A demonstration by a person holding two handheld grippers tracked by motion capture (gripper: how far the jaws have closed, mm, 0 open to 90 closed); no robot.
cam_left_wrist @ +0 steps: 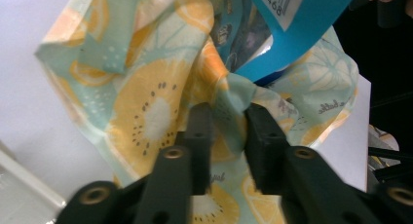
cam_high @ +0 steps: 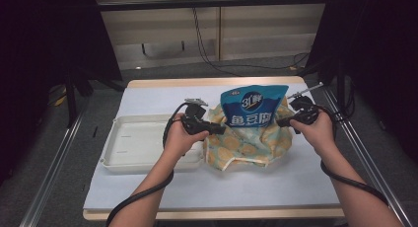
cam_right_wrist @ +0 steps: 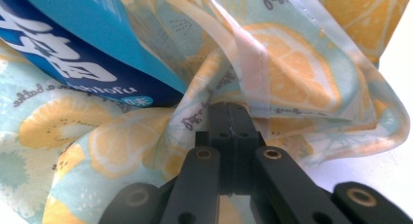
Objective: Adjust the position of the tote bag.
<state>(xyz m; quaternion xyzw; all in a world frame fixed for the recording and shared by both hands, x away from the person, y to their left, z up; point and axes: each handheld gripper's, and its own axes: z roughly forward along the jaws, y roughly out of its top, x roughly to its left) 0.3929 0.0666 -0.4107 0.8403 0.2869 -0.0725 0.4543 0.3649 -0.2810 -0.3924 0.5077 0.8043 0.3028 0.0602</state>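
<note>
High view shows a wooden-edged table under a white sheet (cam_high: 148, 96), with the person's two forearms coming in from the bottom. On the table's left half lies a shallow cream plastic tray (cam_high: 133, 143), rectangular and open side up. Just to its right, at the table's middle, sits a soft fabric bag printed with orange and lemon slices on pale green (cam_high: 246, 145), its mouth held up and spread between the two grippers. A blue plastic food pouch with white lettering (cam_high: 252, 106) stands upright in that mouth, its top half above the fabric. The left gripper (cam_high: 217, 129) reaches the bag's left rim beside the tray; in the left gripper view its jaws (cam_left_wrist: 229, 131) sit a little apart with a bunched fold of fabric pinched between them. The right gripper (cam_high: 282, 122) meets the bag's right rim; in the right gripper view its jaws (cam_right_wrist: 234, 121) are pressed together on the fabric edge.
</note>
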